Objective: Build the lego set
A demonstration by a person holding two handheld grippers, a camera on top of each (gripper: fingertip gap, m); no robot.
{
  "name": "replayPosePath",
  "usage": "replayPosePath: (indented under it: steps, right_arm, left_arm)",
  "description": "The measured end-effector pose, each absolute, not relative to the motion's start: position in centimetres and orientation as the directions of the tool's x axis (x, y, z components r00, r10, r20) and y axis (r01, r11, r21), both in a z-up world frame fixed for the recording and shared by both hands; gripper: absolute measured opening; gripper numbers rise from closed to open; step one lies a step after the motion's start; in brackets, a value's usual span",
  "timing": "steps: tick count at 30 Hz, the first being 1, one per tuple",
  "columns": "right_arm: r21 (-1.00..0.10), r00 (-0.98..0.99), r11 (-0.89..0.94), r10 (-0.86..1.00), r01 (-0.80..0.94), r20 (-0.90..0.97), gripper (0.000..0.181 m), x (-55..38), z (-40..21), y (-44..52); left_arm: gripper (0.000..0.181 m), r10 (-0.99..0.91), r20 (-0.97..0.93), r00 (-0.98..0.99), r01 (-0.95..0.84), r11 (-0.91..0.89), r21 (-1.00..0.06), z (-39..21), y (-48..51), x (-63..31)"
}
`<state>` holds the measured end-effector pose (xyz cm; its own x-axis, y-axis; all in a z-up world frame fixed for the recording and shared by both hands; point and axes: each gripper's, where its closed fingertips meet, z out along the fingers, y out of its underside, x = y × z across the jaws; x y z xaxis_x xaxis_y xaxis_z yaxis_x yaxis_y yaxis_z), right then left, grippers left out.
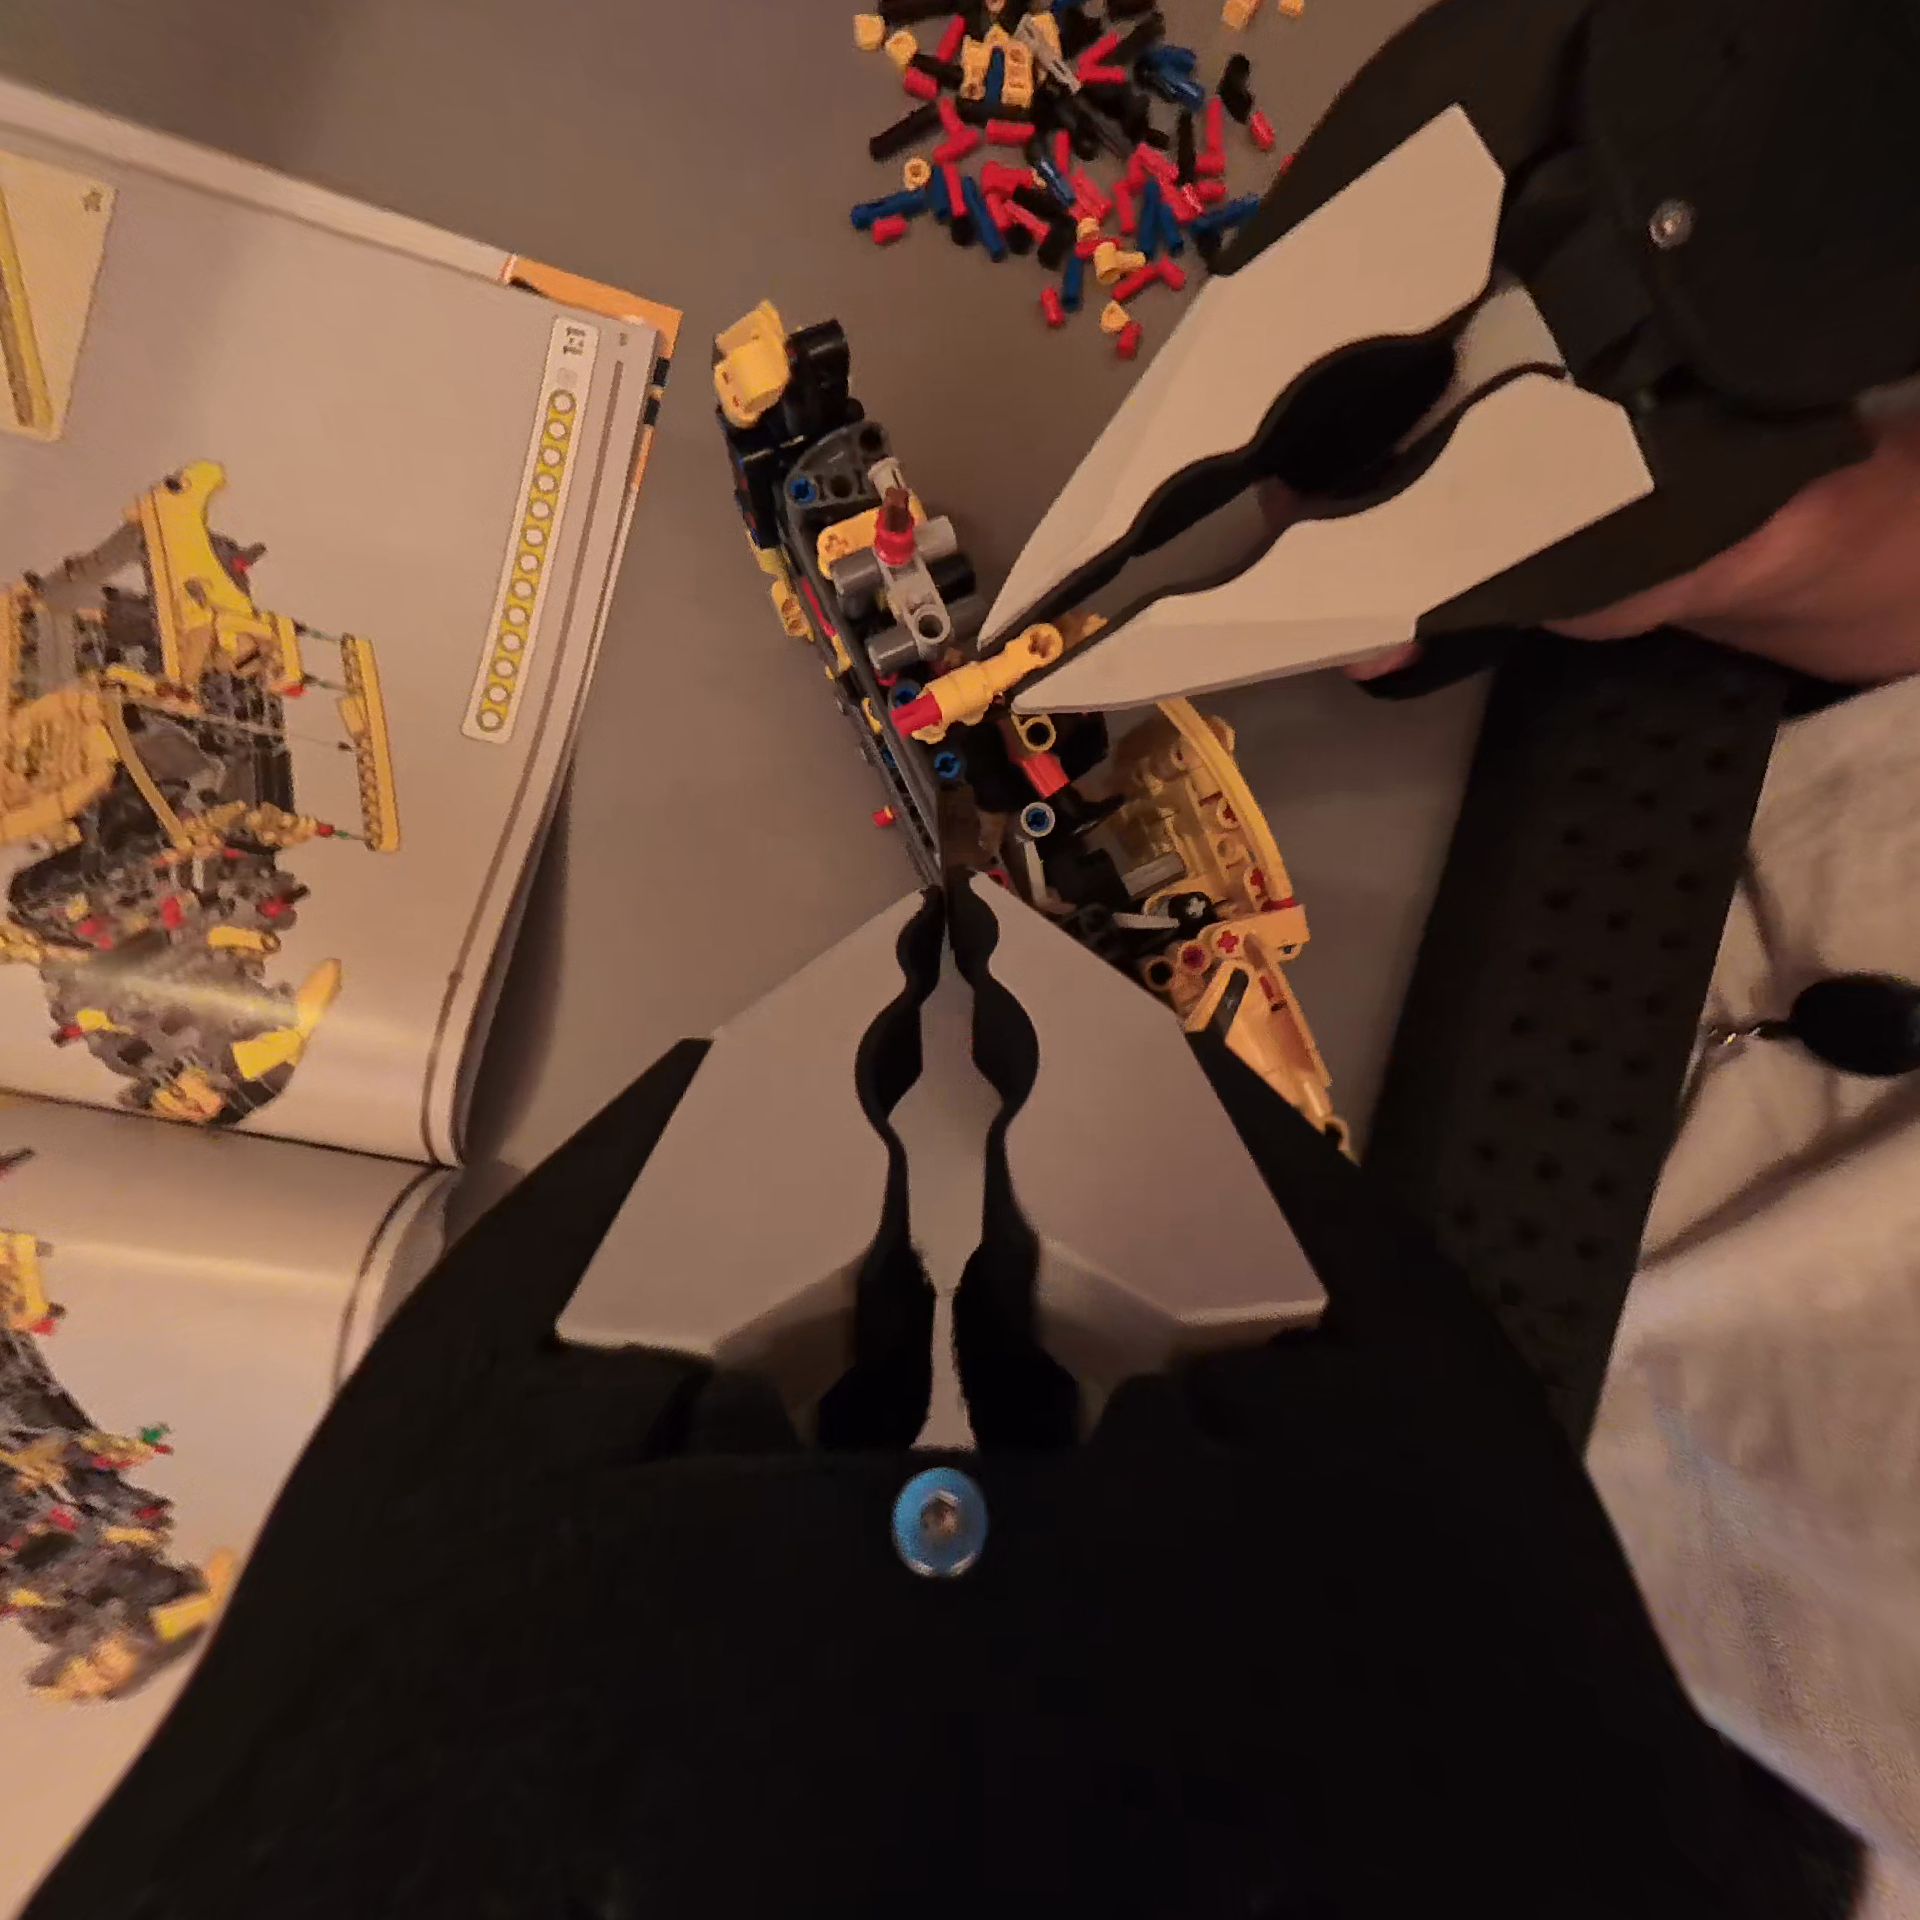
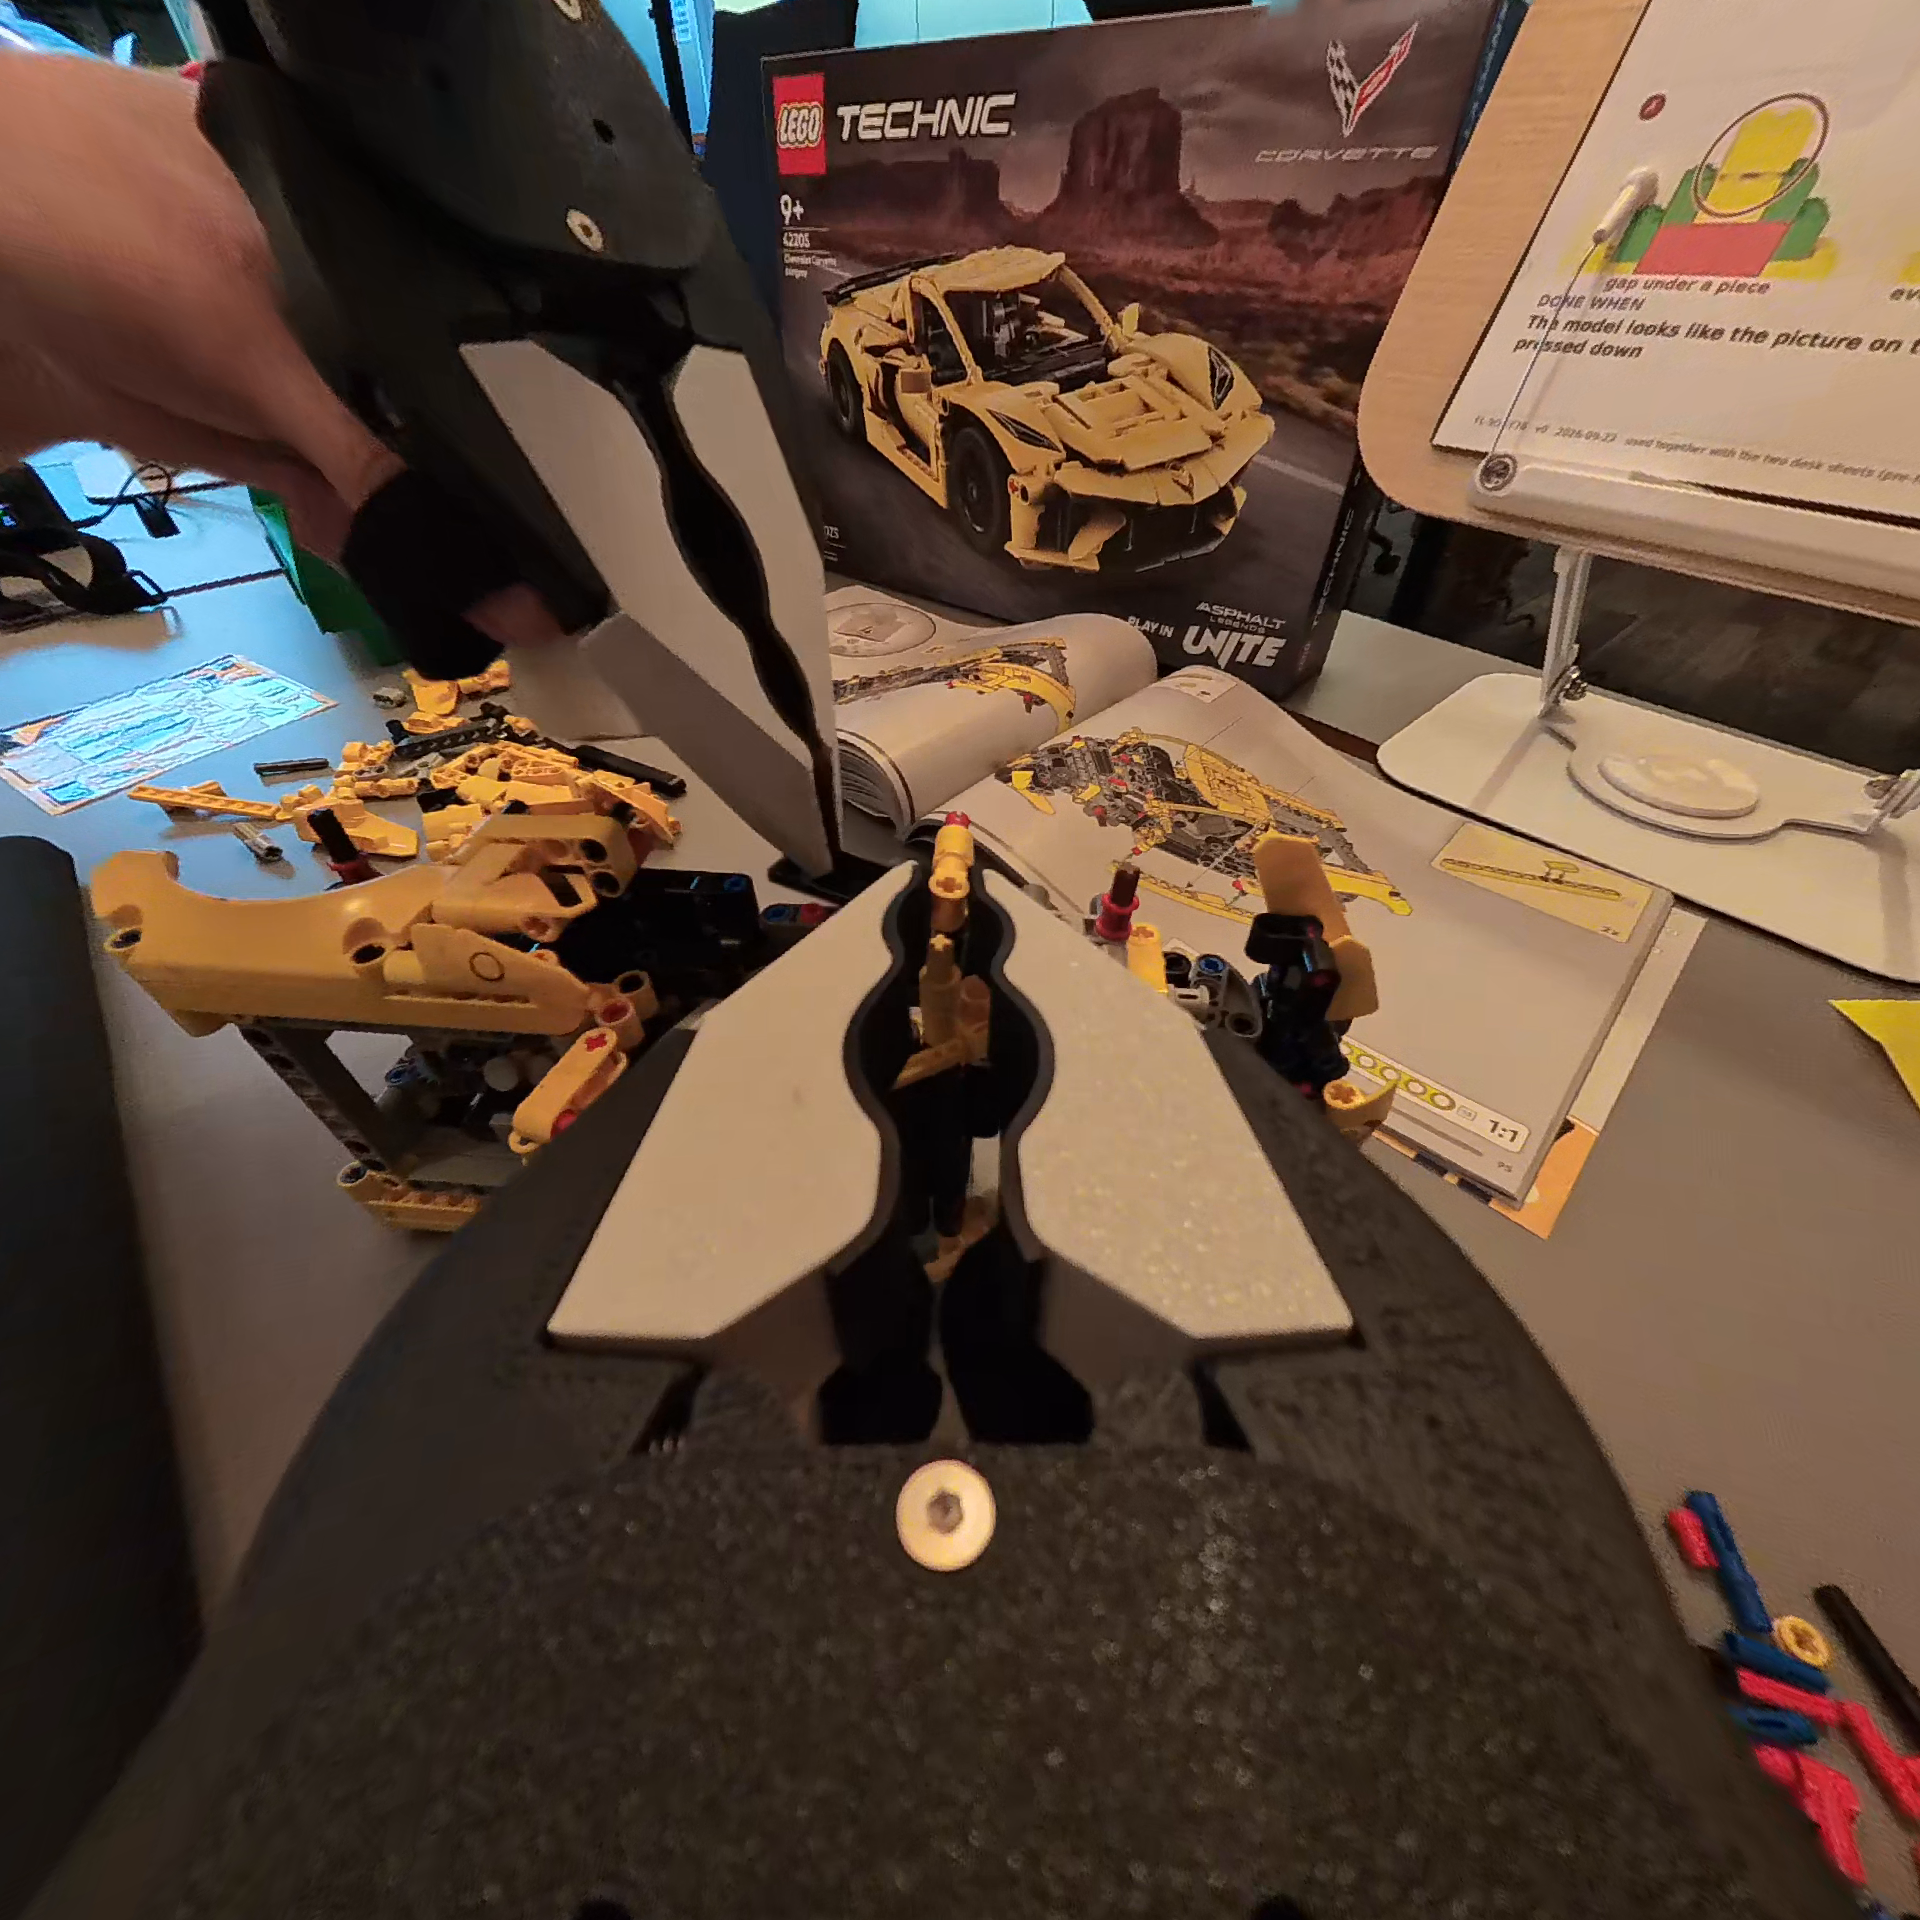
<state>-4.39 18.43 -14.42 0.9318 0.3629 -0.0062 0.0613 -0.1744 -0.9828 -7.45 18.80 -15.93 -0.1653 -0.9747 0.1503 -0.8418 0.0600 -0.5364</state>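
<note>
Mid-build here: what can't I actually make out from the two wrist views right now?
- Left wrist view: where the left claw grips the model; its own fingertips cover the contact.
- Right wrist view: the lower end of the yellow connector, sunk between the right claw's pads.
- Left wrist view: the pile of small pins, cut off by the top edge.

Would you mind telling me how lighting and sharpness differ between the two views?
Left wrist view: dim, warm orange cast; the instruction booklet is soft, with glare on its lower page. Right wrist view: brighter, neutral light; the box is crisp, the hand motion-blurred, and wide-angle distortion bends the edges.
</note>
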Motion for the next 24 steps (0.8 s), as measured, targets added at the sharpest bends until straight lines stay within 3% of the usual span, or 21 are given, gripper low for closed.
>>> replayPosePath:
  steps: [3,7,16,19,24]
  right_arm:
    - [-0.983,0.931,-0.175,0.364,0.058,-0.010,0.005,-4.4,-14.4,18.5]
    - [-0.983,0.932,-0.173,0.363,0.063,-0.004,0.005,-4.4,-14.4,18.5]
    - [-0.984,0.927,-0.177,0.373,0.036,-0.033,0.005,-4.4,-14.4,18.5]
    - [-0.984,0.927,-0.176,0.373,0.038,-0.031,0.005,-4.4,-14.4,18.5]
    - [-0.984,0.930,-0.174,0.367,0.046,-0.021,0.005,-4.4,-14.4,18.5]
  left_arm:
    - [0.000,-0.954,0.088,-0.287,-0.802,0.189,-0.566,-15.9,18.9,-7.5]
    - [0.000,-0.949,0.093,-0.302,-0.800,0.199,-0.567,-15.7,18.9,-7.5]
    - [0.001,-0.712,-0.193,-0.675,-0.582,0.675,-0.455,-15.1,18.1,-7.9]
    - [0.001,-0.765,-0.128,-0.631,-0.666,0.619,-0.416,-15.2,19.3,-7.5]
    - [0.001,-0.925,0.122,-0.360,-0.831,0.258,-0.493,-14.5,17.9,-7.2]
